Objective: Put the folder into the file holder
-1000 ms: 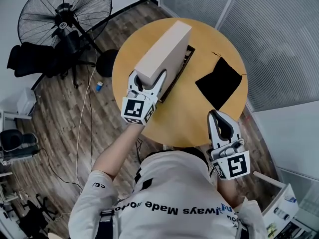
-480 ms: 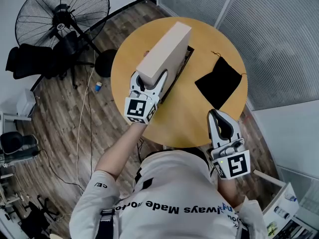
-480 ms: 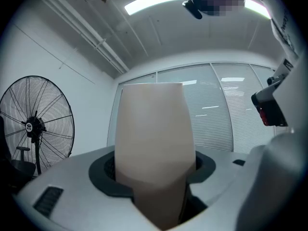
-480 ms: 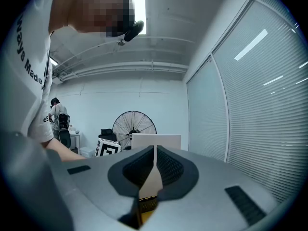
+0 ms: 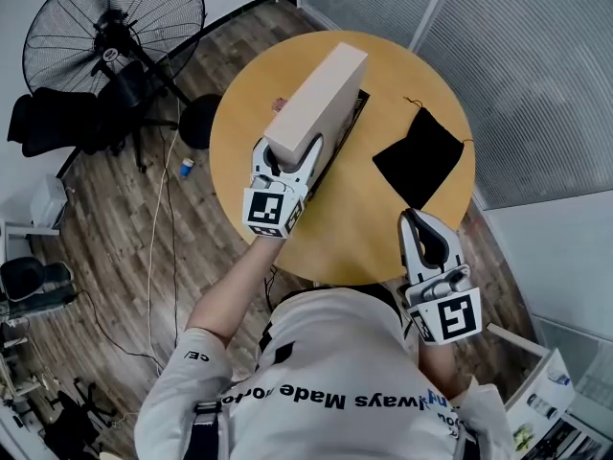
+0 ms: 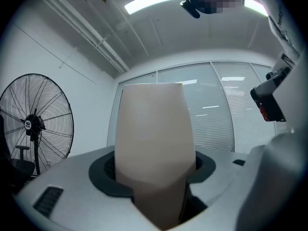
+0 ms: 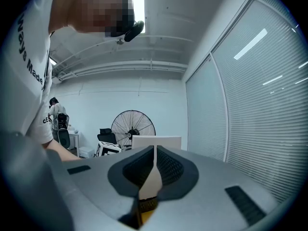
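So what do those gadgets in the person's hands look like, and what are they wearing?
Two white hand tools: the left gripper and right gripper each have curved white jaws with dark ribbed pads and a cube printed with black square markers. No cables show. The person wears a white short-sleeved shirt with black lettering.

We see only a dark strip of the holder (image 5: 337, 153) along the right side of the folder (image 5: 316, 99); the rest lies under the folder. The folder's near end is hidden between the jaws of the left gripper (image 5: 290, 151), and in that gripper's own view the folder fills the gap and blocks whatever lies beyond. In the right gripper view, the right gripper (image 7: 155, 148) covers the folder's lower part. The fan (image 5: 110, 51) is clipped by the head view's top edge. A blue thing (image 5: 187, 166) on the floor (image 5: 115, 218) and a reddish speck (image 5: 279, 104) beside the folder are too small for us to tell.
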`<state>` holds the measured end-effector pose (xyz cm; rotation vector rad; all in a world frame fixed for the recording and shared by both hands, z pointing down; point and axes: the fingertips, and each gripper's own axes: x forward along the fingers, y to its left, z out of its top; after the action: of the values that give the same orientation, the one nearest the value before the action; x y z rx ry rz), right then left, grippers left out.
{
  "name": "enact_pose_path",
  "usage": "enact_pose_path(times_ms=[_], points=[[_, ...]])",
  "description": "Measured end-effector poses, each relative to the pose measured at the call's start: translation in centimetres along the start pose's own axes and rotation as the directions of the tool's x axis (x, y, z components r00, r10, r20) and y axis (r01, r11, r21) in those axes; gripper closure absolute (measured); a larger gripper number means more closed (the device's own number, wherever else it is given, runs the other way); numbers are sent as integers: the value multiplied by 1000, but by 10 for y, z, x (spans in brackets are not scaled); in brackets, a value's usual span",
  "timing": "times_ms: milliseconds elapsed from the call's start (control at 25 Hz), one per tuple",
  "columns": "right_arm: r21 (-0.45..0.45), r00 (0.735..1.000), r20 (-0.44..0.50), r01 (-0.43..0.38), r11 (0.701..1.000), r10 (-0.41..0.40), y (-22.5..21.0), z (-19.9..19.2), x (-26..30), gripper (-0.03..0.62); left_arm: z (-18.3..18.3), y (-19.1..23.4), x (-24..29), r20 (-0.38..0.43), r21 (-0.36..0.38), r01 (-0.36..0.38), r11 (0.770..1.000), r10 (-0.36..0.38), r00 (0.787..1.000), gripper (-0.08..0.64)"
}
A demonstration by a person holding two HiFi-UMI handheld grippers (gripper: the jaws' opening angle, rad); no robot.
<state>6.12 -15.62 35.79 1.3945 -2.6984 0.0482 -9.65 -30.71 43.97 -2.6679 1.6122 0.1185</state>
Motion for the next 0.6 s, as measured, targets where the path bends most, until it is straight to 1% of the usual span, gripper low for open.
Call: enact_pose_path(times_ms=[600], points=[[-1,1000,0,10,1000,-10,-7,-2,-6,551,-10,-11,5,11,12,-2,1000,2,1000,276]])
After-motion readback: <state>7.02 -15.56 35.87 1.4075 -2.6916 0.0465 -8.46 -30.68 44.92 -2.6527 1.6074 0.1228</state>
